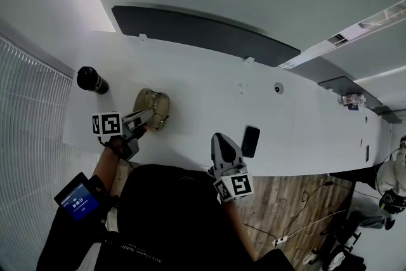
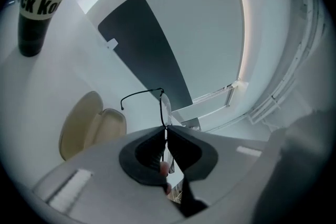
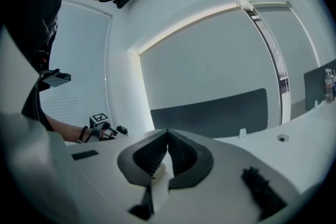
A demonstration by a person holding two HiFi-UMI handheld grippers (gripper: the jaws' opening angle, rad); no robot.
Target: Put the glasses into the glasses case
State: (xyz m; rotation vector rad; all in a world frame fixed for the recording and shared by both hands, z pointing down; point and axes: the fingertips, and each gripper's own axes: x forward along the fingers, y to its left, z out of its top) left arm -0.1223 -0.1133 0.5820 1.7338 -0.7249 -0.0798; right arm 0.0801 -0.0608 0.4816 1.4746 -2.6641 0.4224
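Between the jaws of my left gripper (image 2: pixel 166 131), pressed nearly together, sits the rim of the glasses (image 2: pixel 165 106). The lens stands on edge just past the tips, and one thin temple arches off to the left. Below and left of that, on the white table (image 1: pixel 203 92), the beige glasses case (image 2: pixel 89 126) lies open, its two shells side by side. So the case is down-left of the tool, on the side the temple reaches toward. I judge the coming move is a descent that way, laying the frame flat into a shell. My right gripper (image 3: pixel 167 132) is pressed shut on nothing, well off to the right near a dark phone (image 1: pixel 250 141), so the left hand is clearly nearer.
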